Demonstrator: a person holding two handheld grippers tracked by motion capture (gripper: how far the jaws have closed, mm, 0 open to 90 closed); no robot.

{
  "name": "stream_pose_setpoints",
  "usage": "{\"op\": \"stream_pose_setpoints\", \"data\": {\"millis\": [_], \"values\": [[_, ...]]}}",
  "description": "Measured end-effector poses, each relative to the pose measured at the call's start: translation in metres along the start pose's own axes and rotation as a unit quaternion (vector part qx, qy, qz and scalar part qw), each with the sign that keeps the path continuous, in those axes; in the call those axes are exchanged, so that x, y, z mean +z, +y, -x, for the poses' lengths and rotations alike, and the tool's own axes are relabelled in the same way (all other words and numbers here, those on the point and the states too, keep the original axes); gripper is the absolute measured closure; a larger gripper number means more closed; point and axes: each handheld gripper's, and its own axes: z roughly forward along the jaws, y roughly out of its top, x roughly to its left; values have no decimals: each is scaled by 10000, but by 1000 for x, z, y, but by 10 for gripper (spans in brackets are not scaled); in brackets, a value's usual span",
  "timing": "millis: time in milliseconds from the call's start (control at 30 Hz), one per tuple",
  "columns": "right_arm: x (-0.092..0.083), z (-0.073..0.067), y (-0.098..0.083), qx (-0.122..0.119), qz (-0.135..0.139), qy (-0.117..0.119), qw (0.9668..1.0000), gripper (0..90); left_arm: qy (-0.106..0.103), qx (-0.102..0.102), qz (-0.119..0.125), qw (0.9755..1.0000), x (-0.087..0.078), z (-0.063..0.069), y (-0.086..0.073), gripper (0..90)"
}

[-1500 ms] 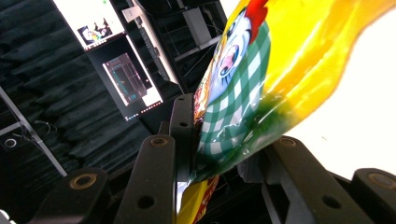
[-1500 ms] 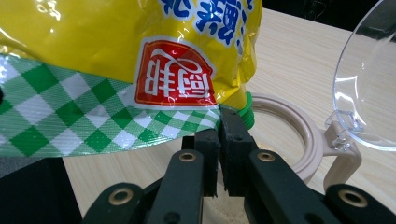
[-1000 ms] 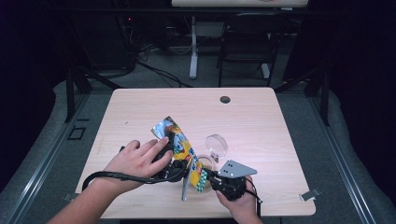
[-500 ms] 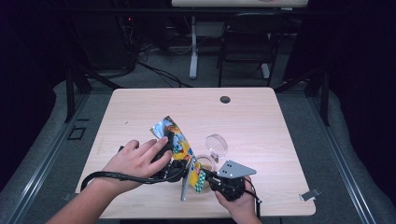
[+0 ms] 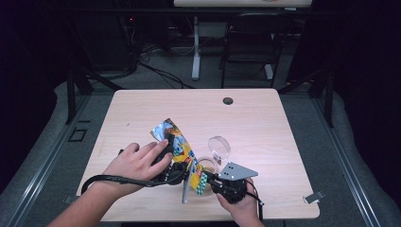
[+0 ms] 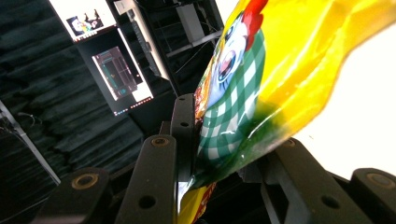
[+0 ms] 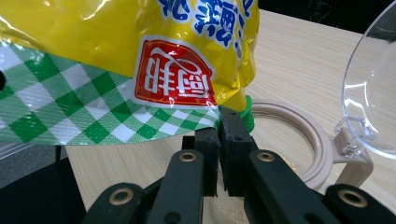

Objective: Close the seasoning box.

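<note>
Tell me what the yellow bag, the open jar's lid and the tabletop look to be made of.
Yellow bag: likely printed plastic film, glossy; it shows bright glare and soft creases. Jar lid: clear hard plastic, by its transparency and sharp highlights, hinged on a beige ring that looks like matte plastic. Tabletop: light wood-grain surface, matte; possibly laminate rather than solid wood.

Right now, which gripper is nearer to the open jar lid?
Right. The right gripper sits just below the clear lid, pinching the bag's corner; the left gripper grips the bag farther left.
</note>
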Motion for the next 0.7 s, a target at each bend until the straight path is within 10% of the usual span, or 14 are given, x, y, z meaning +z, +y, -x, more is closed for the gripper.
{"op": "stream_pose_setpoints", "data": {"millis": [700], "values": [[-2,1,3,52,86,32,9999,872,-67,-125,-25,9999,3,2,-3,740]]}}
